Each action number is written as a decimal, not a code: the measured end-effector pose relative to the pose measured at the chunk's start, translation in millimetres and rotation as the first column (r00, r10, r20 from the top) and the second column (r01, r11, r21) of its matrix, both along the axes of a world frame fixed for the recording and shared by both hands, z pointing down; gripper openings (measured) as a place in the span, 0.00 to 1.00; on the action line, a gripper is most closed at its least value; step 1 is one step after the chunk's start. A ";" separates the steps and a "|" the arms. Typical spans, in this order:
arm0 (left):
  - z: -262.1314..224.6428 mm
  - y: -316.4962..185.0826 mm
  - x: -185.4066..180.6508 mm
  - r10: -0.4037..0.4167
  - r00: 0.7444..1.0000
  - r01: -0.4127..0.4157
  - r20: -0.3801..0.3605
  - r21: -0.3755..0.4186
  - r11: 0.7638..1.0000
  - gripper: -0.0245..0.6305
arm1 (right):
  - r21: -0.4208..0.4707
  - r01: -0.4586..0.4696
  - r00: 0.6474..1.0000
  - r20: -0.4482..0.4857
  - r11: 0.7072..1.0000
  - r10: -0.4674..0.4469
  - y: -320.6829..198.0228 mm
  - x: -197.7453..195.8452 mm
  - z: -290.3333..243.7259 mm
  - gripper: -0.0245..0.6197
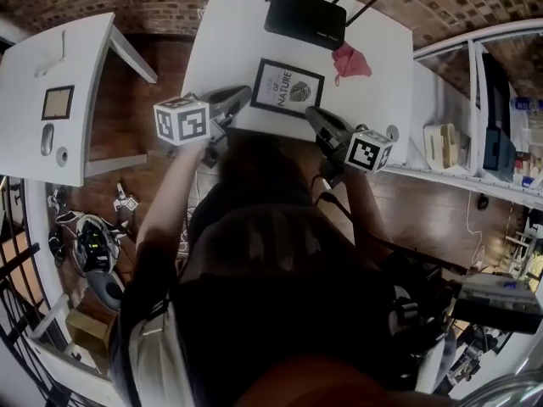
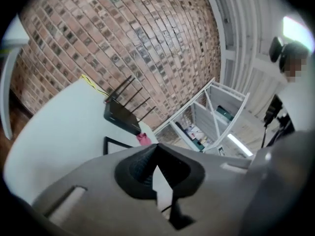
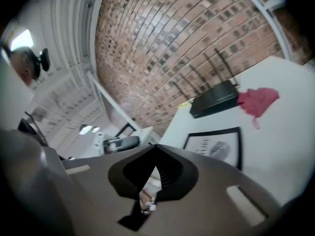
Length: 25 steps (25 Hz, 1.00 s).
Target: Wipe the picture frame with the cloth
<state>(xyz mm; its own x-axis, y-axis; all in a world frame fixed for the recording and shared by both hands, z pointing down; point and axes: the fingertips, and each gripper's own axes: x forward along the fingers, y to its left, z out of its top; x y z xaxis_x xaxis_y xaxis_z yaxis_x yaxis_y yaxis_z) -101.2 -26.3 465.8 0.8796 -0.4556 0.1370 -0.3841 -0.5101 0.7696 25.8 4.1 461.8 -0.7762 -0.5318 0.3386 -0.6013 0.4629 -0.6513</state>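
Note:
A black picture frame (image 1: 287,87) with a white print lies flat on the white table (image 1: 227,49) near its front edge. It also shows in the left gripper view (image 2: 109,144) and the right gripper view (image 3: 216,144). The red cloth (image 1: 350,61) lies crumpled beyond the frame, to its right, by the black router (image 1: 305,17); both gripper views catch the cloth (image 2: 143,138) (image 3: 257,101). My left gripper (image 1: 244,95) hovers at the frame's left edge, shut and empty (image 2: 154,145). My right gripper (image 1: 310,113) hangs at the frame's front right corner, also shut with nothing in it (image 3: 156,145).
A second white table (image 1: 51,75) stands to the left across a gap of wooden floor. White shelving (image 1: 475,125) with boxes runs along the right side. Helmets and clutter (image 1: 89,244) lie on the floor at left. A brick wall (image 2: 128,38) backs the table.

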 end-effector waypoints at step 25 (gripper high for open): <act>-88.9 32.5 168.2 0.282 0.948 -0.289 -0.146 -0.025 0.957 0.05 | 0.168 0.742 0.517 0.471 0.648 -0.715 74.4 -56.0 -105.9 0.03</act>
